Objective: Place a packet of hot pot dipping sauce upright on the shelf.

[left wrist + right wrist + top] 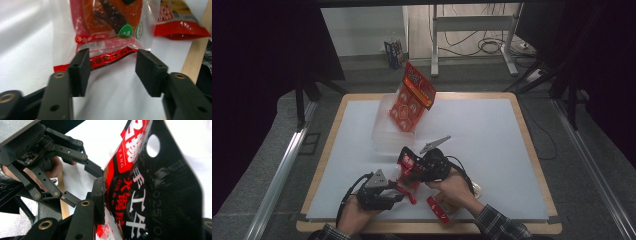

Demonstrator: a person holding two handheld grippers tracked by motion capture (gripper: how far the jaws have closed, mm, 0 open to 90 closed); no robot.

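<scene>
High view: three snack packets [408, 172], two tongs [404, 192].

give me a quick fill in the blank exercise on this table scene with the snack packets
1. The right gripper is clamped on a black and ____ snack packet.
2. The left gripper has its jaws ____, with no packet pinched between them.
3. An orange snack bag leans in a clear ____ bin at the far side of the table.

Missing words: red; open; plastic
</scene>
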